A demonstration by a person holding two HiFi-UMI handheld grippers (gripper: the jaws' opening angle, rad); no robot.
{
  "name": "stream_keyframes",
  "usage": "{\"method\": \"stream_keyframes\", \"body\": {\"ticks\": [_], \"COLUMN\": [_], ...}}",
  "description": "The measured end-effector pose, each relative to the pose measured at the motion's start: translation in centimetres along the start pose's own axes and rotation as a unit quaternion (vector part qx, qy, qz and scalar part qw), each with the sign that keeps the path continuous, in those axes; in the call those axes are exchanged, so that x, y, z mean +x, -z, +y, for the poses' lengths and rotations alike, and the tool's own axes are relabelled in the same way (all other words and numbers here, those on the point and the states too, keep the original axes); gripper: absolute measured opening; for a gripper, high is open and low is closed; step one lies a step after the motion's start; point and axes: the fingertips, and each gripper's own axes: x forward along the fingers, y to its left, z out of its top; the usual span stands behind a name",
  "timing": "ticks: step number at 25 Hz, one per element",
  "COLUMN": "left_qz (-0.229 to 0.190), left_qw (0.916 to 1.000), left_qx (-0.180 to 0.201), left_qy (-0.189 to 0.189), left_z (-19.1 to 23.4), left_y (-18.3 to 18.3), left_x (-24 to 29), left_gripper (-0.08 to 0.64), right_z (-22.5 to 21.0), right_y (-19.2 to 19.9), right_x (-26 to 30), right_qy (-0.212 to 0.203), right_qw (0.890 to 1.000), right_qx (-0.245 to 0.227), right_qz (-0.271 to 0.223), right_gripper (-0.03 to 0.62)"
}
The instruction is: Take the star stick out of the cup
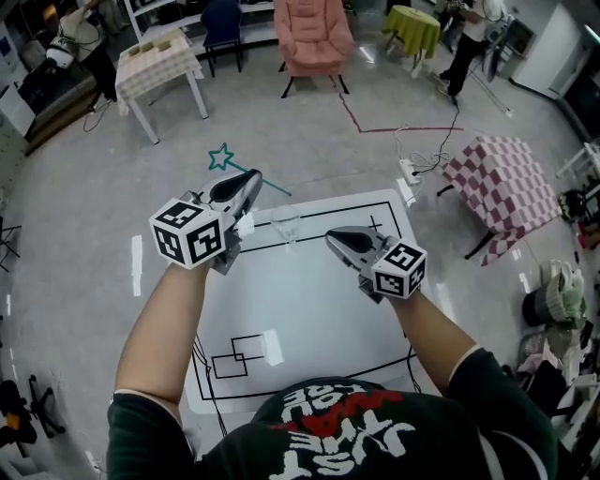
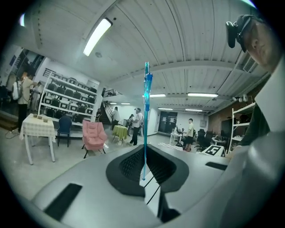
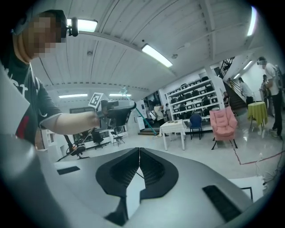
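The head camera looks steeply down on the white table (image 1: 309,309), each gripper camera peers out from close behind its own jaws, all three catch the pink armchair (image 2: 93,133), and the right one faces the left gripper (image 3: 127,107).

Beyond the white, black-lined worktop (image 1: 309,319) stand a pink armchair (image 1: 314,33), a blue chair (image 1: 222,23) beside it, a pale checked table (image 1: 159,58) far left, a lime-draped table (image 1: 412,26) at the back and a red-checked table (image 1: 502,183) right, near a power strip (image 1: 409,172).

A white table (image 1: 309,319) (marked with black lines) bears a clear cup (image 1: 285,225) near its far edge.
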Motion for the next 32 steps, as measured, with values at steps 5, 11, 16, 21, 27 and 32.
{"method": "stream_keyframes", "body": {"ticks": [5, 11, 16, 21, 27, 32], "left_qz": [-0.018, -0.047, -0.055, -0.056, -0.058, -0.054], "left_qw": [0.9989, 0.9963, 0.9935, 0.9904, 0.9881, 0.9880], "left_qx": [0.035, 0.052, 0.070, 0.088, 0.101, 0.106], "left_qy": [0.024, 0.049, 0.071, 0.090, 0.100, 0.099], "left_z": [-2.9, -5.6, -8.0, -10.2, -11.7, -13.6], "left_y": [-5.7, -10.5, -13.6, -15.4, -15.7, -14.9], "left_x": [-2.3, -7.7, -13.3, -18.4, -23.0, -25.9], "left_gripper": [0.020, 0.020, 0.020, 0.020, 0.020, 0.020], "right_z": [2.9, 8.1, 13.6, 18.6, 22.4, 23.9], "right_y": [-2.8, -6.3, -8.7, -10.3, -10.4, -10.7], "right_x": [-1.9, -3.3, -3.5, -3.3, -3.5, -4.9], "right_qy": [0.017, 0.045, 0.062, 0.073, 0.080, 0.078], "right_qw": [0.999, 0.997, 0.995, 0.992, 0.991, 0.990], "right_qx": [-0.029, -0.056, -0.068, -0.083, -0.093, -0.099], "right_qz": [-0.013, -0.030, -0.044, -0.055, -0.059, -0.062], "right_gripper": [0.034, 0.034, 0.034, 0.034, 0.034, 0.034]}}
